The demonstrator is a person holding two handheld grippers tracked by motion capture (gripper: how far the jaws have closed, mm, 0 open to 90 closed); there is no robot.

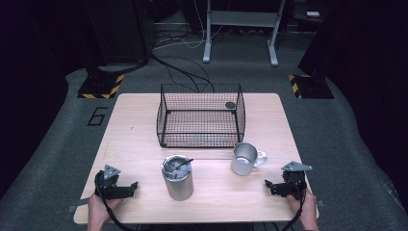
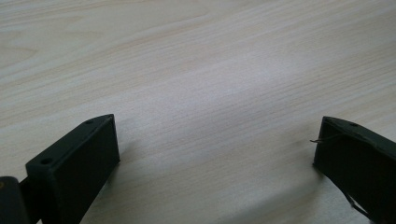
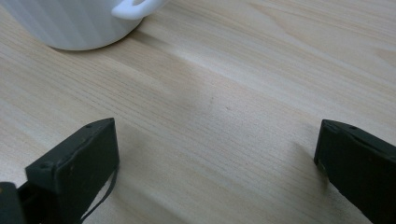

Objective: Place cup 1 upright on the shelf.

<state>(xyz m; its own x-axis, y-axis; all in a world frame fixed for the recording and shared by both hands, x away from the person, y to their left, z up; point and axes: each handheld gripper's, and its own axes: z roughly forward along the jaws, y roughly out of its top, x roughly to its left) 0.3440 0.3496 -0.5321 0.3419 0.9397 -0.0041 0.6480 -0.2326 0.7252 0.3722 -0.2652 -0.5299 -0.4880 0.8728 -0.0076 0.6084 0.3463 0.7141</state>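
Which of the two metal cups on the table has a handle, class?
The shorter mug, standing nearer the right gripper, has a pale side handle. The taller tumbler left of it has none and carries a lid.

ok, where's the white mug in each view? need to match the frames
High view: the white mug stands right of centre on the wooden table, in front of the wire basket, handle toward the right gripper.
Left gripper view: not in it; bare tabletop between open jaws.
Right gripper view: top left corner, its base and handle cut by the frame edge.
Shared landmark: the light wood grain of the table.
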